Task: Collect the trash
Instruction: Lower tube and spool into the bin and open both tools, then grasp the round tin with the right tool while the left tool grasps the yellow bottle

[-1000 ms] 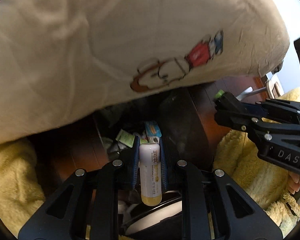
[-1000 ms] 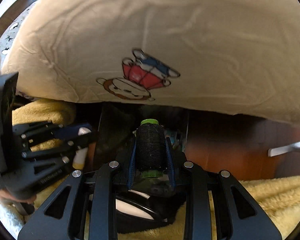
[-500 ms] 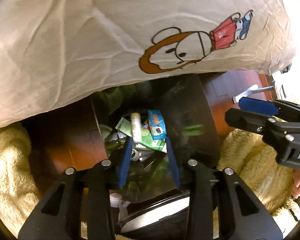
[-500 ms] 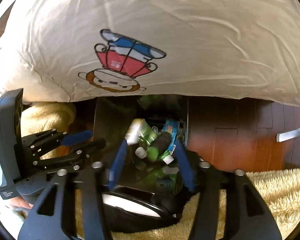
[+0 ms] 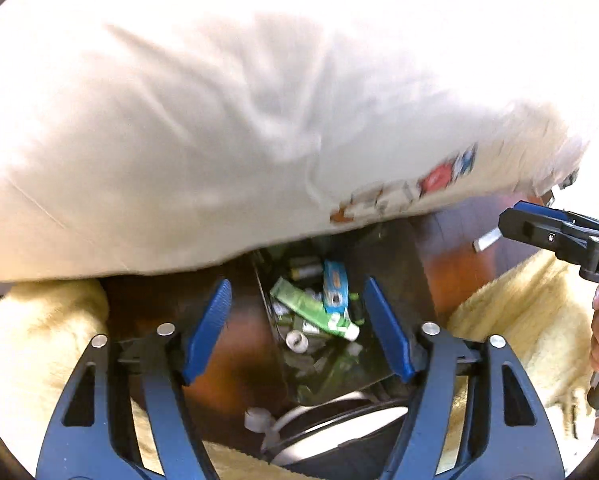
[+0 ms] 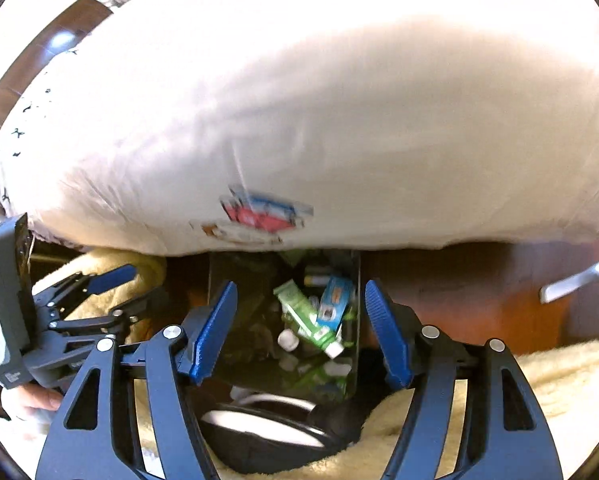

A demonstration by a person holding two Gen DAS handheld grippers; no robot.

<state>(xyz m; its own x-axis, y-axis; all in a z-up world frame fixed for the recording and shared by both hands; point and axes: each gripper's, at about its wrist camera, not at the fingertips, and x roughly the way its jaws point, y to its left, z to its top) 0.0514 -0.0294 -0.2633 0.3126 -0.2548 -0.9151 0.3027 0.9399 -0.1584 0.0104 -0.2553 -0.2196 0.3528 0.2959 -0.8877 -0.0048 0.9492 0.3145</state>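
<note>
Both grippers, left [image 5: 297, 316] and right [image 6: 299, 320], hang with jaws spread and empty over the bin [image 6: 239, 280] at lower centre, a pillow [image 6: 339, 120] above.

Pillow [image 5: 219, 140] print blurred; pillow hides trash bin [image 6: 219, 272] far rim.

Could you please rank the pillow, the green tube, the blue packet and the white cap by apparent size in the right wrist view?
1. pillow
2. green tube and blue packet: too alike to rank
3. white cap
</note>
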